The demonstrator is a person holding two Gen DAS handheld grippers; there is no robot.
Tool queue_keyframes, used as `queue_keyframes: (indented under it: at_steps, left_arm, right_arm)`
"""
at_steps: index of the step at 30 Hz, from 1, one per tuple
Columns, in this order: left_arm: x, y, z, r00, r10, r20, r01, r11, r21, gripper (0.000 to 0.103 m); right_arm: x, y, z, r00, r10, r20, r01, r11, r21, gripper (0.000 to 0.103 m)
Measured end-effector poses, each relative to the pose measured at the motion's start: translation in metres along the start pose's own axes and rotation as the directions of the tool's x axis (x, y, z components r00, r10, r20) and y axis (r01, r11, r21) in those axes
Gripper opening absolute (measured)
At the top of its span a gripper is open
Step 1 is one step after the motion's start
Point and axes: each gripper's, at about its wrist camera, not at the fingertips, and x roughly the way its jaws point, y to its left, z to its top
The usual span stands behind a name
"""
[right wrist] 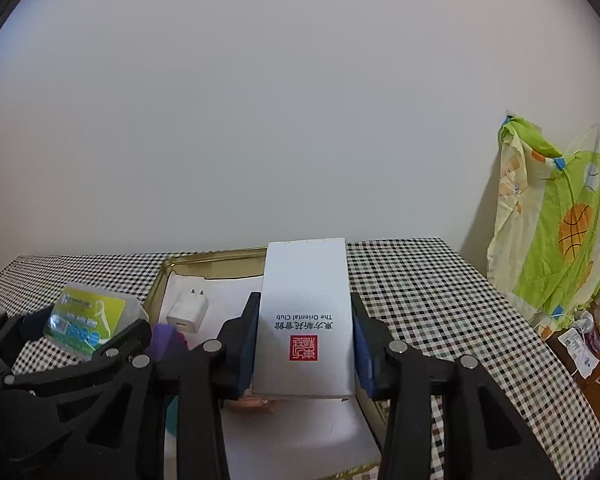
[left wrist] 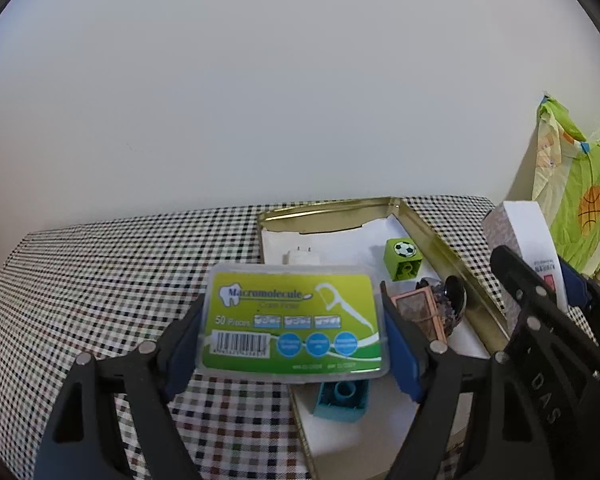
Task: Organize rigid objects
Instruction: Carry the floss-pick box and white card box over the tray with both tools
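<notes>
The left gripper [left wrist: 294,338] has its blue pads pressed on both short sides of a clear floss box [left wrist: 296,320] with a green label, held wide and lifted above the checked surface [left wrist: 100,272]. In the left wrist view the box sits at lower centre, over the near left edge of a gold tray [left wrist: 452,256].

The right gripper [right wrist: 304,344] is clamped at a narrower width on a white carton [right wrist: 304,320] with a red seal, lower centre in its own view, held over the tray [right wrist: 204,258].

On the tray's white lining lie a white charger [right wrist: 188,312] toward the far left, a green cube [left wrist: 403,258] with a football on top, a brown tile [left wrist: 418,312] beside a dark round thing [left wrist: 454,294], and a teal block [left wrist: 342,398] partly hidden under the floss box.

A green patterned cloth [right wrist: 556,216] hangs at the right edge of the frame.
</notes>
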Motion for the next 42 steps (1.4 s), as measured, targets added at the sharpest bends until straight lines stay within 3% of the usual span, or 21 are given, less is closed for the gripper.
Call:
queue_keyframes:
  at_steps: [10,20,29,42]
  left_arm:
    - [0.021,-0.009,0.011,1.0,0.012,-0.028,-0.012,1.0,0.002,0.08]
    - [0.037,-0.011,0.026,1.0,0.024,-0.019,-0.024,1.0,0.0,0.08]
    - [0.055,-0.017,0.034,1.0,0.024,-0.017,-0.024,0.999,0.021,0.08]
    - [0.091,-0.004,0.037,0.982,-0.025,-0.189,0.016,0.999,-0.05,0.08]
  right_arm:
    - [0.042,-0.018,0.018,0.997,0.029,-0.065,-0.028,1.0,0.013,0.044]
    - [0.072,-0.005,0.042,0.995,0.022,-0.1,-0.026,0.999,-0.038,0.044]
    - [0.109,0.006,0.052,0.982,0.049,-0.185,-0.061,0.997,-0.057,0.044]
    - [0.145,0.012,0.051,0.944,0.085,-0.318,-0.115,0.99,-0.076,0.044]
